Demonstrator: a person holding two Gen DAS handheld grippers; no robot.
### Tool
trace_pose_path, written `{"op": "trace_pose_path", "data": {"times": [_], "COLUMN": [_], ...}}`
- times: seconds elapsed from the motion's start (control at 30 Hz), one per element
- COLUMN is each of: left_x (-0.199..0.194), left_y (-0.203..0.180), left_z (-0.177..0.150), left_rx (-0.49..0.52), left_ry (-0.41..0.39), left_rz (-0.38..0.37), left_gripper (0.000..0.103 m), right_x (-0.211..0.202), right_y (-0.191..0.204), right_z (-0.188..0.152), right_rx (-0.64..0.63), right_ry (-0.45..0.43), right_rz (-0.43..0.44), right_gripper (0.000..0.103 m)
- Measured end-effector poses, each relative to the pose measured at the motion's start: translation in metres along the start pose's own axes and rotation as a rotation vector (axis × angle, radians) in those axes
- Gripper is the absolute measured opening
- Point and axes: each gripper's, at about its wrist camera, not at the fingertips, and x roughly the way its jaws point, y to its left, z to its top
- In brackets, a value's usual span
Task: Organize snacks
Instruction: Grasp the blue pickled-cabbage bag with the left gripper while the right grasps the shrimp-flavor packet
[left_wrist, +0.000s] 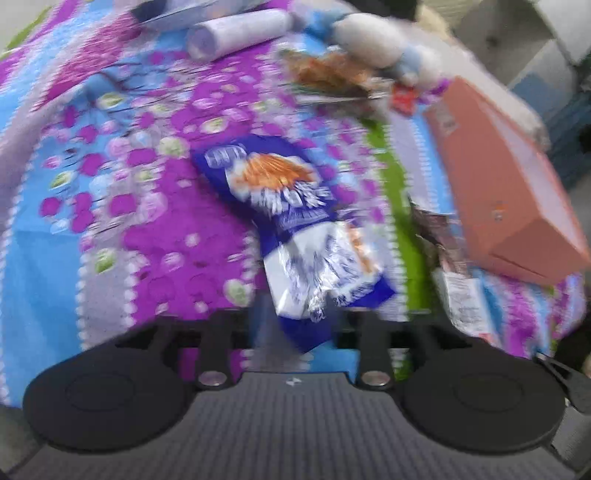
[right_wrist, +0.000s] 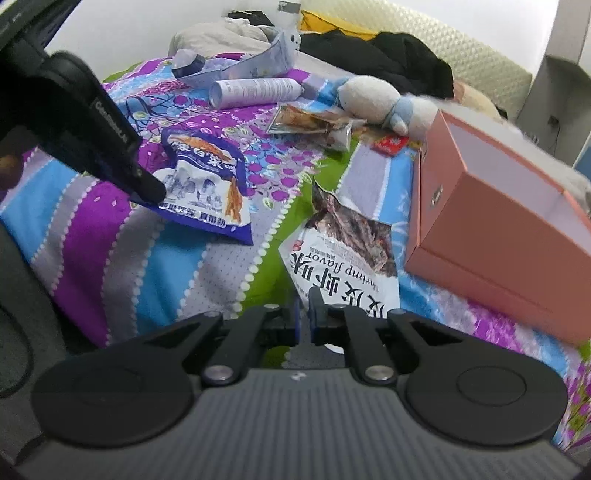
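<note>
A blue-and-white snack packet (left_wrist: 291, 221) lies on the patterned bedspread (left_wrist: 147, 229), its near end between the wide-apart fingers of my left gripper (left_wrist: 295, 321); the pads do not press it, so this gripper is open. In the right wrist view one left finger (right_wrist: 147, 188) rests at the edge of that packet (right_wrist: 207, 188). My right gripper (right_wrist: 303, 317) is all but shut, only a narrow slit between its pads and nothing in it. It sits just short of a white shrimp-flavour packet (right_wrist: 343, 266), which lies flat beside an open pink box (right_wrist: 498, 229).
Further back lie a brown snack packet (right_wrist: 310, 122), a small red packet (right_wrist: 389, 143), a white-and-blue plush toy (right_wrist: 373, 98) and a white tube (right_wrist: 255, 90). Dark clothes and pillows are piled at the head of the bed. The pink box (left_wrist: 509, 184) stands at the right.
</note>
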Motion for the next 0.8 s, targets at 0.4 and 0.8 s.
{"op": "trace_pose_path", "data": {"times": [0.4, 0.8], "left_x": [-0.004, 0.026], "left_y": [-0.002, -0.017], "left_z": [0.021, 0.050], "left_rx": [-0.038, -0.070], "left_ry": [-0.062, -0.083], "left_rz": [0.027, 0.036], "left_gripper": [0.098, 0.103], "right_x": [-0.002, 0.046], "right_y": [-0.021, -0.053], "right_z": [0.003, 0.018], "right_rx": [0.194, 0.391], "right_ry": [-0.033, -0.034], "right_rz": [0.100, 0.089], "right_gripper": [0.090, 0.090]}}
